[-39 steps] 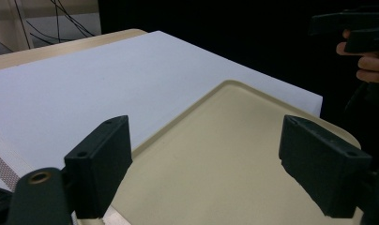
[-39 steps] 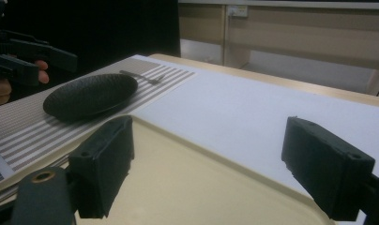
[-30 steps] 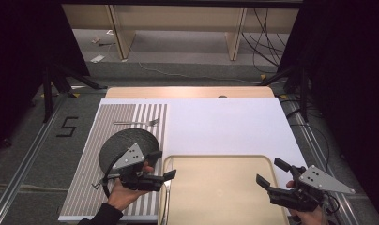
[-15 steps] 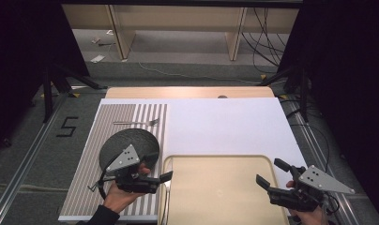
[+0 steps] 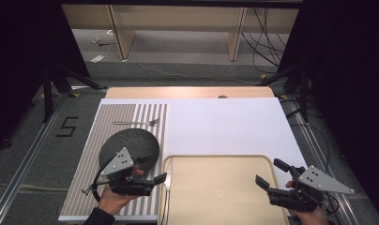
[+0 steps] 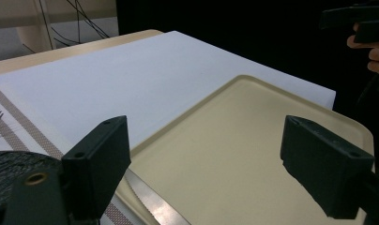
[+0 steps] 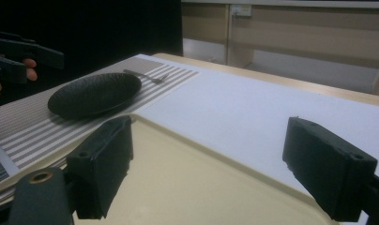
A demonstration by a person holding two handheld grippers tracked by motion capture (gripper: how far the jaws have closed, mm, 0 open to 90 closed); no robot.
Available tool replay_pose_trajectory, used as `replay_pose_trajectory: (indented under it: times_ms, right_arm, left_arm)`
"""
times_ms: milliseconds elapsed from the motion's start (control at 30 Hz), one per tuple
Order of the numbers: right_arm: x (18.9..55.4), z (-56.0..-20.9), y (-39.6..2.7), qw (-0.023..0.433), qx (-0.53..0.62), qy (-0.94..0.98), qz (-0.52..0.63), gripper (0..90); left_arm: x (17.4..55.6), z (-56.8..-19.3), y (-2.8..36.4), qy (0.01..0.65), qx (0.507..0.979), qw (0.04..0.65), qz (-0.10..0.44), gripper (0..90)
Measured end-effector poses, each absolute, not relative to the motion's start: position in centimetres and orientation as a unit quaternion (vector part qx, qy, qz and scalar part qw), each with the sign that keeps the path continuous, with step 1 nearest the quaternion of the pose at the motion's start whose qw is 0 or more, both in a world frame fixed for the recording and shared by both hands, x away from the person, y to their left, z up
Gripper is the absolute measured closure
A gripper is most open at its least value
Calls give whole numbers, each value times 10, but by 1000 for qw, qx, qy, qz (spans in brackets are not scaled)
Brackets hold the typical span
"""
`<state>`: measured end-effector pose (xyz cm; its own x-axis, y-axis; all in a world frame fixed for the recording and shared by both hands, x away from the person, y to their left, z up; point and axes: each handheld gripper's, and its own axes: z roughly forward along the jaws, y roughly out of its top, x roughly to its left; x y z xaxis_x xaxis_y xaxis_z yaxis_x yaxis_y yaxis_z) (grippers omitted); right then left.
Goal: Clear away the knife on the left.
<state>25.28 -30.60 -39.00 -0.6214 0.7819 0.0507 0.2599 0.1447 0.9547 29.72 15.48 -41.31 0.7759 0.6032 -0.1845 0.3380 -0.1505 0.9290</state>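
While both grippers hover at the near edge, the scene reads:
Table (image 5: 225,122): white sheet over it, striped mat (image 5: 131,117) at 9 o'clock.
Tray (image 5: 220,187): beige, at 6 o'clock.
Plate (image 5: 131,145): dark, on the mat.
Left gripper (image 5: 160,179): jaws wide apart, holding nothing, just below the plate.
Right gripper (image 5: 271,173): jaws spread, holding nothing, at 5 o'clock.
Knife (image 6: 150,204): along the tray's left rim.
Fork (image 5: 136,123): beyond the plate.

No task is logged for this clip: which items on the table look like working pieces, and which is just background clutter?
Likely working pieces (a judgement):
- dark round plate
- silver fork
- silver knife
- beige plastic tray
- striped placemat
- open left gripper, open right gripper

Background:
- black cables on the floor
- floor marking "5"
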Motion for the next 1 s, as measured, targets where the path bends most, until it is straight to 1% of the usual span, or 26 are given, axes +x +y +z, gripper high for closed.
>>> replay_pose_trajectory:
  times_ms: [200, 333, 633, 1000]
  right_arm:
    - [253, -390, -306, 240, 361, 717, 546, 173]
    - [253, -390, -306, 237, 362, 719, 544, 172]
    - [253, -390, -306, 235, 359, 721, 544, 169]
    - [253, -390, -306, 235, 360, 721, 544, 169]
  left_arm:
    - [292, -413, 159, 327, 738, 576, 130, 162]
    - [289, -413, 158, 327, 734, 582, 126, 162]
    - [292, -415, 150, 320, 748, 569, 120, 162]
    - [291, -414, 151, 321, 742, 576, 120, 162]
